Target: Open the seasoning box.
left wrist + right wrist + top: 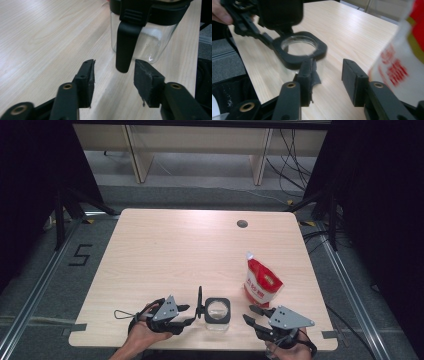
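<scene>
Centrally near the table's (165, 245) front edge stood the glass jar (218, 312), its black lid (200, 302) flipped up. Right of the jar and slightly behind it leaned the red pouch (261, 281). Left of the jar, the left gripper (190, 314) gaped, jaws released around the lid's latch (126, 47). Right of the jar, the right gripper (250, 314) hung unclenched, empty.
</scene>
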